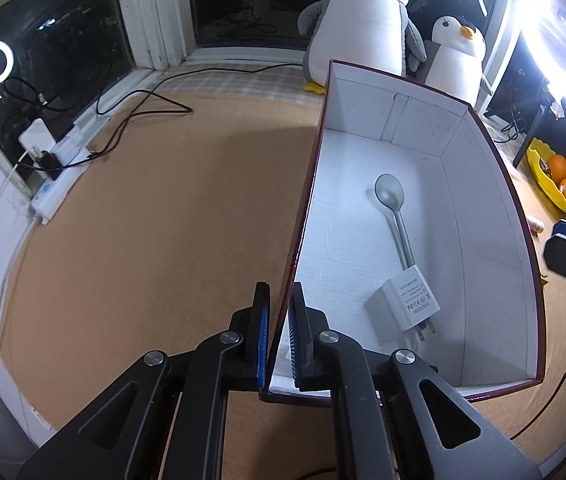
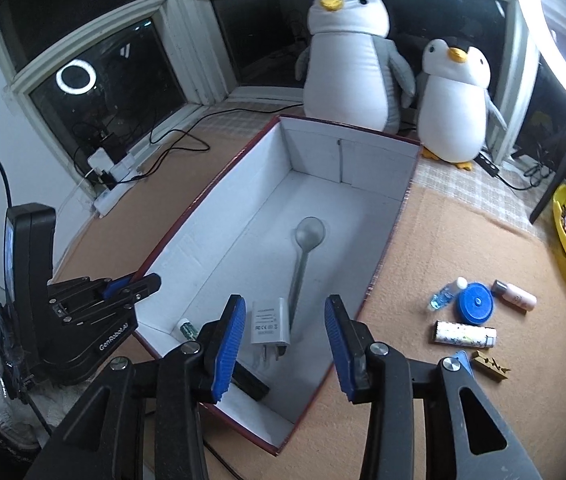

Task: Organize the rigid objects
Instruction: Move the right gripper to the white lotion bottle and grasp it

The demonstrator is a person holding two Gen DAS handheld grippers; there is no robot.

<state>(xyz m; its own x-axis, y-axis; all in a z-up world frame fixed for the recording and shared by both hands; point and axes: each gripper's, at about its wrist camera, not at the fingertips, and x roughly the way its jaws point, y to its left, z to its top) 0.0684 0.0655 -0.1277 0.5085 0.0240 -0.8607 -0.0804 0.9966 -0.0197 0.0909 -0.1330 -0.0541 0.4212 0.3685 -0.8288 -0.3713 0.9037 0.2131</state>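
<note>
Reading "GenRobot.AI" in white on its black body, the left tool [image 2: 133,286] was clenched on the near left wall of the box [image 1: 491,216], one pad inside and one outside. Inside the box lay a white adapter [image 2: 270,321] printed "AC/DC ADAPTER" with FC and CE marks, touching a grey spoon [image 2: 307,248]. Angled downward over the box's near end, the right tool [image 2: 281,344] stood released, nothing between its blue pads.
</note>
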